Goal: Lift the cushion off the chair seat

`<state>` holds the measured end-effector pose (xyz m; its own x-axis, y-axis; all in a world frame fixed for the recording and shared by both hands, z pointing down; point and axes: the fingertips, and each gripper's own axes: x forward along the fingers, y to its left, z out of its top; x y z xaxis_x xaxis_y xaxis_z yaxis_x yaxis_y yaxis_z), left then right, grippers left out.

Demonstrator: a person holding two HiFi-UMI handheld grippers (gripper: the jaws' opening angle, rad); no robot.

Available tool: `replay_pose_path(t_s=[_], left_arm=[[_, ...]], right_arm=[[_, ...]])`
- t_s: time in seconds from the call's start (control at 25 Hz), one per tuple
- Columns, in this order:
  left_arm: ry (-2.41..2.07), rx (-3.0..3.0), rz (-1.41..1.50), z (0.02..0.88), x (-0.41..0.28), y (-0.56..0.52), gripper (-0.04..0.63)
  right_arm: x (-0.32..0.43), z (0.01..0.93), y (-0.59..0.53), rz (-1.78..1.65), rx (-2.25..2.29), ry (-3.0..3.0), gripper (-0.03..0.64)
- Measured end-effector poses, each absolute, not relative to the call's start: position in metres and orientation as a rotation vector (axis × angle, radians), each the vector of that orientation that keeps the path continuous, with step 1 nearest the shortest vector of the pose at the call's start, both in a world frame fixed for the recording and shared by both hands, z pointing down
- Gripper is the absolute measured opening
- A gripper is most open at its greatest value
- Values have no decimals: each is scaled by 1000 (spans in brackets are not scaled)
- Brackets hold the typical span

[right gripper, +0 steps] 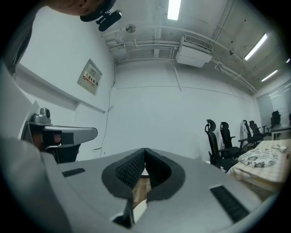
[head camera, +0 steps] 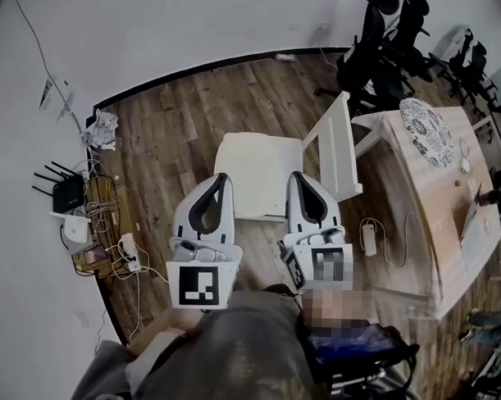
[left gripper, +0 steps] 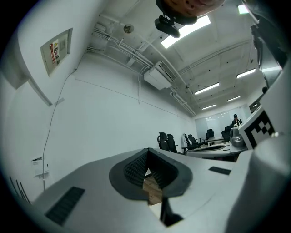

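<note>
White plastic left tool (head camera: 224,179) and right tool (head camera: 299,177) point level, side by side, jaws pressed together empty, towards the square white cushion (head camera: 256,166).

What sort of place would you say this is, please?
Probably an office or lab room: black swivel office chairs, a light wooden table, and a black router with antennas.

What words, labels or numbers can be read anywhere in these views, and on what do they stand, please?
No text here is legible.
On the framed white wall notice: red and dark print, too small and blurred to read.
On the black-and-white square marker: a block pattern only, no letters or digits.
</note>
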<state>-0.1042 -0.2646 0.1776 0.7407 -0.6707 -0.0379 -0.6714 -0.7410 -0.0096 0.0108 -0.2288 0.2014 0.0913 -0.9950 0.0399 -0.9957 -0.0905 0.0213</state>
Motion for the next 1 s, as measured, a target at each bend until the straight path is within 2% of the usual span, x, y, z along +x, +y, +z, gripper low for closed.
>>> replay_pose_path(t_s=[1.0], left_arm=[[904,-3063,-121,244,-72,-270,6]], right_arm=[[21,276,-225,252,2321,-1950,8]])
